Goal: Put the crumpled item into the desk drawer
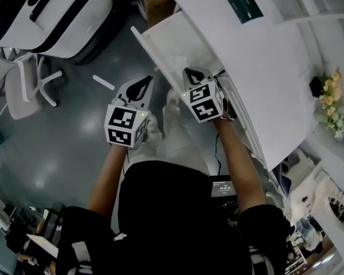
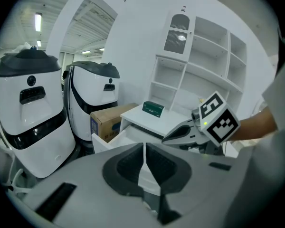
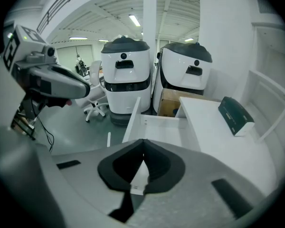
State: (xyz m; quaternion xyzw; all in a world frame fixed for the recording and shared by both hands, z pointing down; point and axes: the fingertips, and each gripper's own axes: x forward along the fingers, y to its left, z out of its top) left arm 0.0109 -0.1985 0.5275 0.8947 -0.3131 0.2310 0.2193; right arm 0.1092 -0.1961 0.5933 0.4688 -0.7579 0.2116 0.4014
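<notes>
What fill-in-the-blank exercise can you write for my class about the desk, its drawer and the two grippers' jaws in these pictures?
The desk drawer stands ___.
The dark green box lies on top of the ___.
The right gripper has its jaws ___, with nothing between them.
The left gripper holds ___ in its jaws.
Missing words: open; desk; shut; nothing.
</notes>
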